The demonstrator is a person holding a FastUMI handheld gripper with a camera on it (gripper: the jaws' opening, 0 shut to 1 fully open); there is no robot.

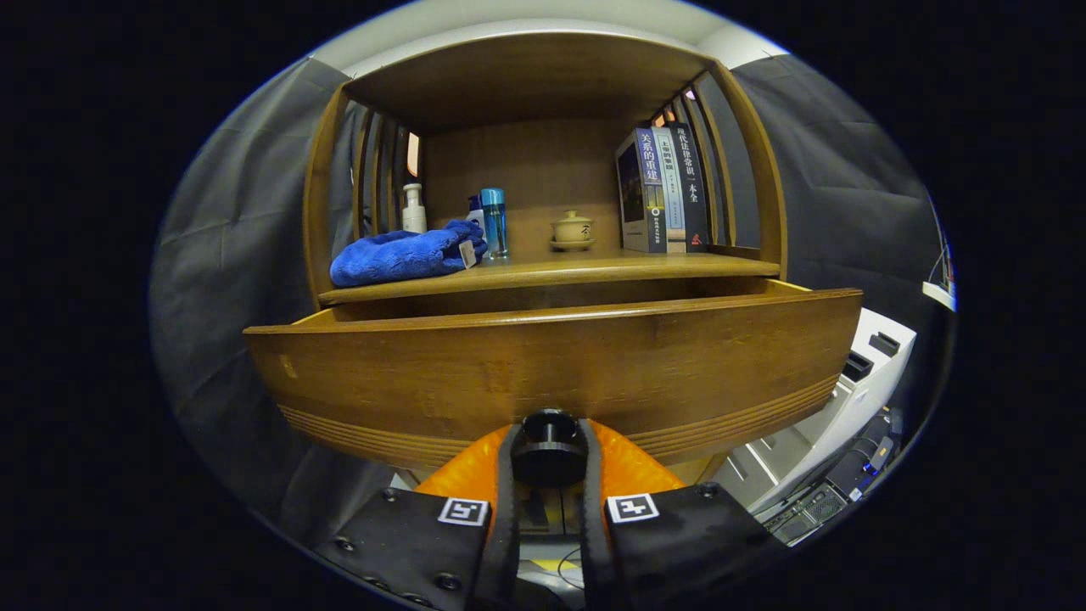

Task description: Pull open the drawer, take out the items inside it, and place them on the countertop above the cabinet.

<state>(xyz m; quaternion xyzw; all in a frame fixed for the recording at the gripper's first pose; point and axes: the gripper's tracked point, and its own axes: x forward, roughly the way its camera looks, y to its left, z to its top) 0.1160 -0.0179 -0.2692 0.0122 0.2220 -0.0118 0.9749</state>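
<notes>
Below the countertop (551, 273) with its blue towel (405, 255), the drawer (551, 365) is seen pulled partly out, its round knob (548, 448) clamped between the gripper (548, 462) fingers, so the pulling step is judged underway, with release and reaching inside called for next

the tool (548, 458) is clamped on the drawer knob (548, 448), the drawer front (551, 365) walling off everything ahead. above, the tabletop (594, 270) lies free mid-front, between the blue towel (403, 255) and books (666, 191); a teacup (573, 231) stands behind.
</notes>
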